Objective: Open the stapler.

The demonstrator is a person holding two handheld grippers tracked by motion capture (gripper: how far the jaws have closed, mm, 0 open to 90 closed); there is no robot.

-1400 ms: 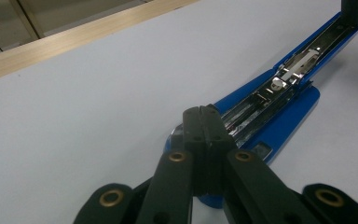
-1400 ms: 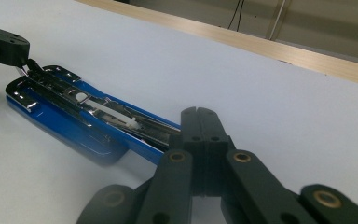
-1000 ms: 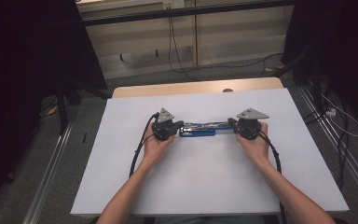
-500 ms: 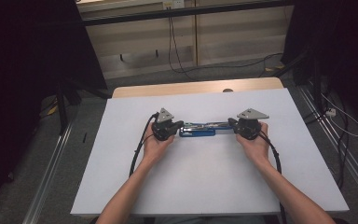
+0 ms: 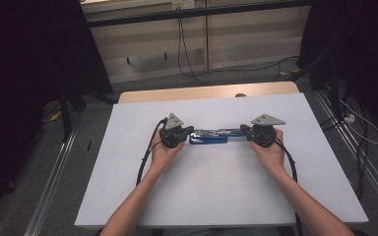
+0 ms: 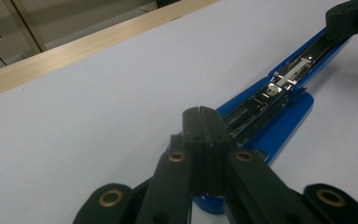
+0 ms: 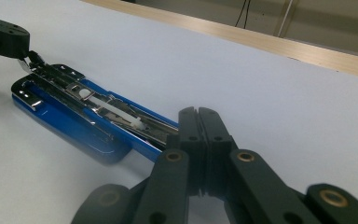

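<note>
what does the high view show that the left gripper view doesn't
High view alone: the person's two forearms, both hands, the left gripper and right gripper at opposite ends of the opened blue stapler, the whole white table and the floor cables behind it.

Left gripper view alone: close detail of the metal staple channel and the left fingers pressed together.

Both: the stapler on the table, with the wooden edge beyond.

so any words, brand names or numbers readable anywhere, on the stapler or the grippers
None can be read: the opened blue stapler, its metal staple channel, the left gripper, the right gripper and the white table top show no legible text, brand, number or sign.
</note>
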